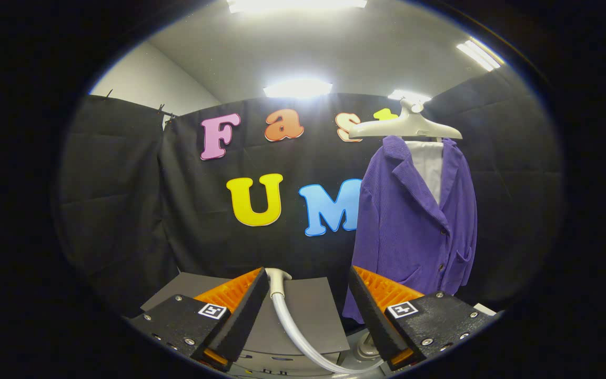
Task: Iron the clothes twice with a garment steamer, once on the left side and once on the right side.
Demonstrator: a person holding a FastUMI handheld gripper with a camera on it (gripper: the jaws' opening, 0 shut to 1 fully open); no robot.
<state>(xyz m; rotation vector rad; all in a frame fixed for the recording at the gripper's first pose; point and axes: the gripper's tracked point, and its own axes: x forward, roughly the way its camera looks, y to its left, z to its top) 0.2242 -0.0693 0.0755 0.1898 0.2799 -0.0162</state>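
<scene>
Hanging upright beyond the gripper [308,305], jacket [413,226]; jaws spread apart around the hose [287,321].

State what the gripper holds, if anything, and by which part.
Nothing is held: the gripper stands open, with the steamer hose running loose between its fingers.

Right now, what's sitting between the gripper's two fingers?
In the gripper view, the open gripper grips nothing; a pale hose curves through the gap, over a grey flat-topped unit. The purple jacket hangs beyond.
</scene>
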